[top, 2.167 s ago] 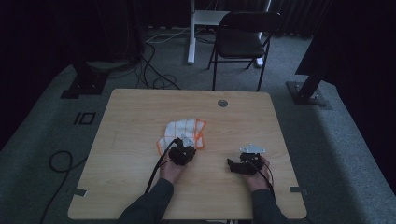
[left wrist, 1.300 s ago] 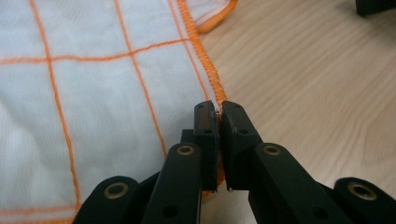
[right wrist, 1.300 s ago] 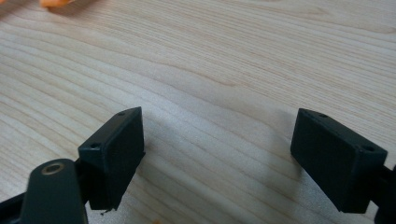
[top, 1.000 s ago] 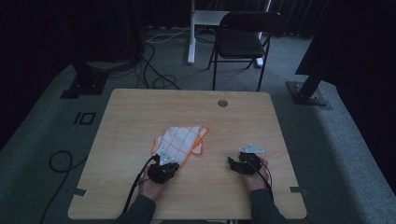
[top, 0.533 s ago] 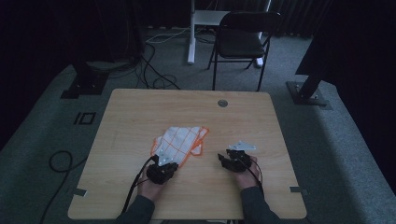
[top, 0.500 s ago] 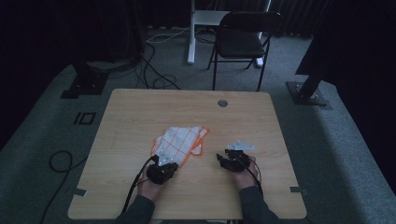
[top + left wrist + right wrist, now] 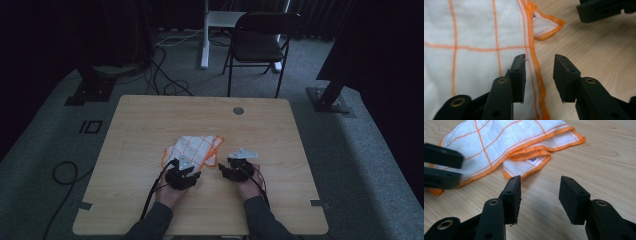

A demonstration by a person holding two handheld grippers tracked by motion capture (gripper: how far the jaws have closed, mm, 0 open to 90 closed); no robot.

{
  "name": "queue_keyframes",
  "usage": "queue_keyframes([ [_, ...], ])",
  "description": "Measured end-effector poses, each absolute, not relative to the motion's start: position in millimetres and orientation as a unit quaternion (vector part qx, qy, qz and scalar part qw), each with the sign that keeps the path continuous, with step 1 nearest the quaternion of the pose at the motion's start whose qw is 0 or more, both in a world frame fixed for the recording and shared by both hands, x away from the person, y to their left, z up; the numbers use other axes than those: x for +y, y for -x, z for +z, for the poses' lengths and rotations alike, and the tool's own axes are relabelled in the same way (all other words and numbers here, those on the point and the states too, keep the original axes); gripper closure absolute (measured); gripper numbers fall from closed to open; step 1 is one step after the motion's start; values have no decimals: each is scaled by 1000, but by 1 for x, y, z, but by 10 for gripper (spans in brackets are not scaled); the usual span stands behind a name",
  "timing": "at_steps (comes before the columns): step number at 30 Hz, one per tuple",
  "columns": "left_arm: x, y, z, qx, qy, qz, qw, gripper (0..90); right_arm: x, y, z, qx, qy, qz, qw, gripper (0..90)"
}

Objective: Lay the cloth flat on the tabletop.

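White cloth (image 7: pixel 192 150) with orange grid lines and orange hem lies folded and rumpled near mid-bench, slightly toward the person. Left gripper (image 7: pixel 539 75) sits at its near edge: fingers apart, just opened, hem running between them, one finger (image 7: pixel 517 75) over the fabric, nothing pinched. Right gripper (image 7: pixel 540 197) is just beside the cloth over bare wood; fingers apart, empty. Wooden bench (image 7: pixel 150 115) carries it all. A dark chair (image 7: pixel 260 42) stands beyond the far edge.
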State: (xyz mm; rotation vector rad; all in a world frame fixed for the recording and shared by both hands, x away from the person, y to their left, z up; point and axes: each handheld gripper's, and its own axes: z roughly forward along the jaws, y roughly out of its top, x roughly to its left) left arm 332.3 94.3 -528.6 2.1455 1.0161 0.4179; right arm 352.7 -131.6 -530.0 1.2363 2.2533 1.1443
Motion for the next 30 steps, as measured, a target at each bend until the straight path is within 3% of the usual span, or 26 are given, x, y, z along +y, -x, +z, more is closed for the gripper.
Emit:
queue_keyframes([
  [10,75,-355,-535,404,-834,195,322,594,-131,-355,-527,792,-431,400,166,523],
  [20,83,-362,-535,421,-829,182,320,853,-124,-358,-532,797,-428,396,159,529],
  [28,87,-357,-532,420,-826,167,336,879,-110,-363,-537,803,-419,400,140,519],
  [30,89,-353,-530,416,-826,163,343,881,-107,-365,-540,808,-418,390,143,592],
])
